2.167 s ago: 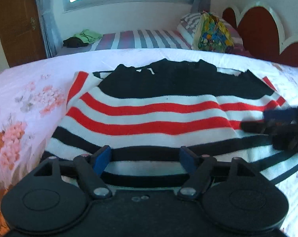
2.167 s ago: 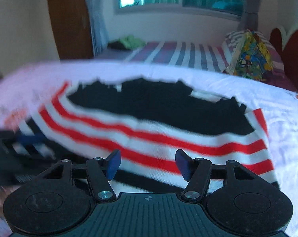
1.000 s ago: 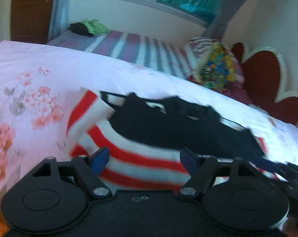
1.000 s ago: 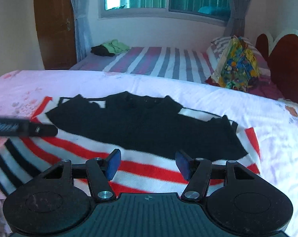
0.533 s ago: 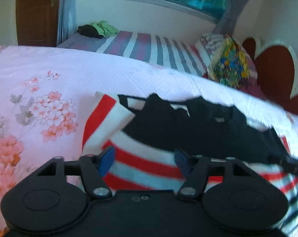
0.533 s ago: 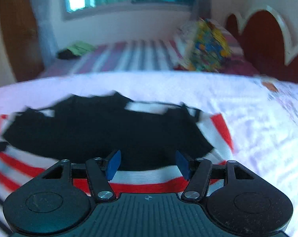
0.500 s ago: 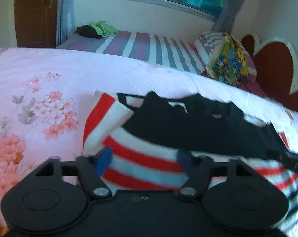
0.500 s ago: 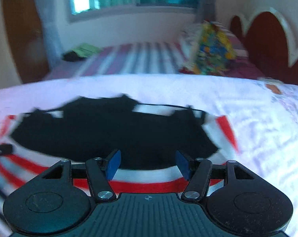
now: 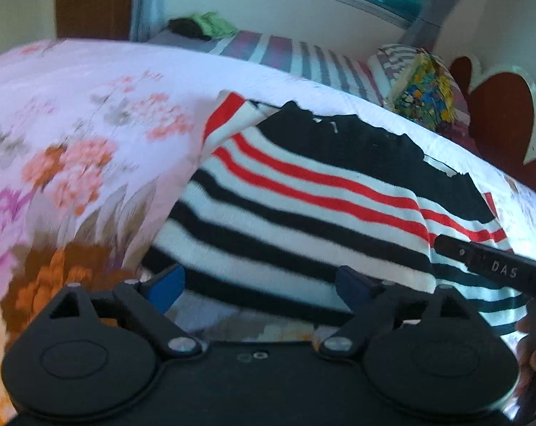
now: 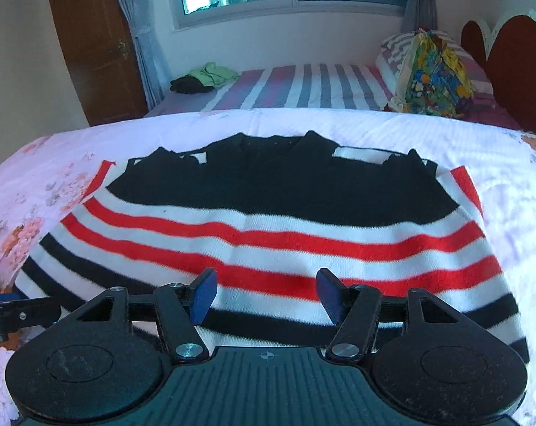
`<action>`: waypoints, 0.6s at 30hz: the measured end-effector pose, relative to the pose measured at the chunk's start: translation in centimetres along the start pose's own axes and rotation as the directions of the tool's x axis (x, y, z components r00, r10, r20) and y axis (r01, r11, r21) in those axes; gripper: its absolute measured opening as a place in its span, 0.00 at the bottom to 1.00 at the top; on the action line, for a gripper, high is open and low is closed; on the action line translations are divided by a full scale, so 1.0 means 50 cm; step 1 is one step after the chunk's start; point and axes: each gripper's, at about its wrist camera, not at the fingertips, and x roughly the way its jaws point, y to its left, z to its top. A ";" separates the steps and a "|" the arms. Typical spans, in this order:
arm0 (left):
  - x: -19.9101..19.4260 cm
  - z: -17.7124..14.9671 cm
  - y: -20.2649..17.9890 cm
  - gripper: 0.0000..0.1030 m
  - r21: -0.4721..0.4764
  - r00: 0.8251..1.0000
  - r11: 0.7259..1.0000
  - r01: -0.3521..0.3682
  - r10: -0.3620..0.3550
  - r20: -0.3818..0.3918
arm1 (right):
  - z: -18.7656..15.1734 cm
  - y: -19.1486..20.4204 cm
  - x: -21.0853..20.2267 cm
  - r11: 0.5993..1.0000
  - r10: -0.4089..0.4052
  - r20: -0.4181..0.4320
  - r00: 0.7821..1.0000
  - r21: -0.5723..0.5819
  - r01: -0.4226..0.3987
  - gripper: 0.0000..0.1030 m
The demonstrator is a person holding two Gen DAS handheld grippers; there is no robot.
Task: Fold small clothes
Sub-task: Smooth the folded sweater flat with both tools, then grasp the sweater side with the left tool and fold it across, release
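A small sweater point(image 9: 303, 213) with a black top and red, white and black stripes lies flat on the floral bedsheet point(image 9: 72, 135). My left gripper point(image 9: 259, 284) hovers at the sweater's lower left hem. Its jaws are opening, and the blue pads stand apart from the cloth with nothing gripped. In the right wrist view the sweater point(image 10: 268, 234) fills the middle. My right gripper point(image 10: 266, 296) is open over its lower stripes and holds nothing. Each gripper shows in the other's view: the right gripper point(image 9: 491, 266) at the right side, the left gripper point(image 10: 15, 314) at the far left.
Behind this bed stands a second bed with a striped sheet point(image 10: 303, 85), a heap of green and dark clothes point(image 10: 204, 78) and a colourful bag point(image 10: 434, 78). A red headboard point(image 10: 516, 67) rises at the right. A brown door point(image 10: 93, 42) is at the back left.
The left gripper has drawn back from the sweater's upper left corner to its lower left hem, and its jaws have widened. The right gripper has pulled back from the black top toward the lower stripes.
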 end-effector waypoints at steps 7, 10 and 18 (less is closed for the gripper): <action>0.011 -0.015 0.017 0.89 -0.109 1.000 0.994 0.001 -0.001 0.000 | -0.015 -0.004 -0.003 1.000 0.009 -0.022 1.000 -0.005 -0.009 0.59; 0.036 -0.014 0.027 0.89 -0.180 1.000 0.983 0.021 -0.023 -0.009 | -0.014 -0.010 -0.001 1.000 0.003 -0.022 1.000 -0.004 -0.003 0.59; 0.086 0.003 0.060 0.82 -0.321 0.984 0.936 0.146 -0.103 0.148 | 0.000 -0.019 0.015 1.000 -0.017 0.011 1.000 -0.015 0.018 0.59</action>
